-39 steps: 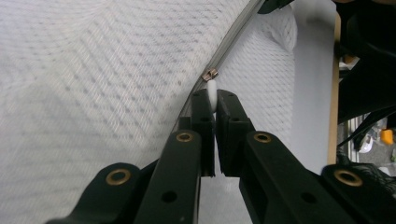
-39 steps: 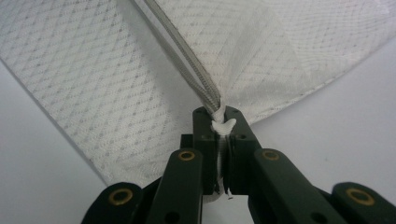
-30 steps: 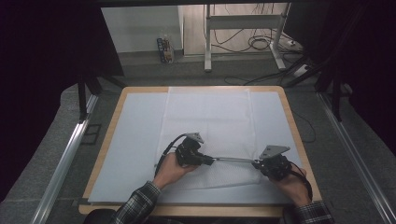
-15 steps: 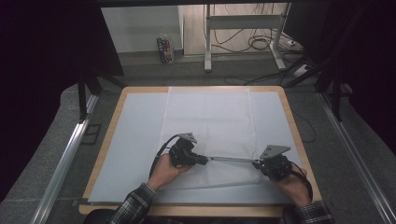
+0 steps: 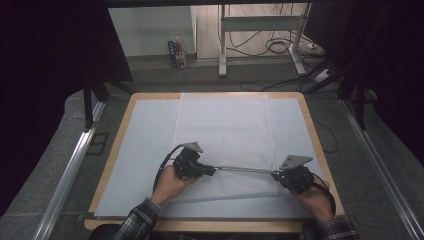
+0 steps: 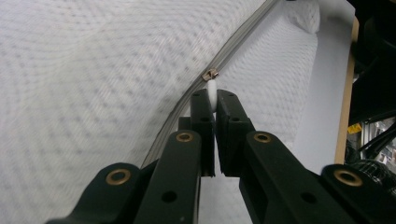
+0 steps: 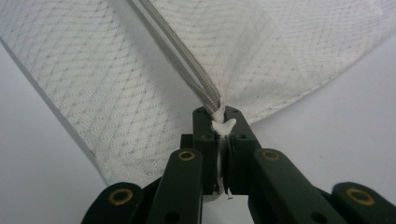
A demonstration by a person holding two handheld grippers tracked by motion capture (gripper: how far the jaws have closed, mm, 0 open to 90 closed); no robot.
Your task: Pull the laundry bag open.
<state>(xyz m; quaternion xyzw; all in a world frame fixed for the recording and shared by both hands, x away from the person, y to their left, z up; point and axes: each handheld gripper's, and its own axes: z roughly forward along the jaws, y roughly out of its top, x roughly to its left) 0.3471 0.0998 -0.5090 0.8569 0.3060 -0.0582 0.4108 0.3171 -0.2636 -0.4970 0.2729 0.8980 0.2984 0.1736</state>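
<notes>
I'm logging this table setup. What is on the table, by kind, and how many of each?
Handheld grippers: 2, left and right
White mesh fabric cover with zipper: 1
Pale table mat: 1
Total: 4

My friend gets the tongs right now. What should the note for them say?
Left tongs: shut on the white zipper pull, just behind the metal slider.
Right tongs: shut on the bunched end of the white mesh bag, where the zipper ends.
The bag lies flat on the pale sheet over the table; its near edge is stretched taut between both tongs.
Done: both ends gripped, zipper held straight.
Left: probably sliding the pull along the zipper. Whether that opens or closes it cannot be told. Keep the right end steady.
</notes>
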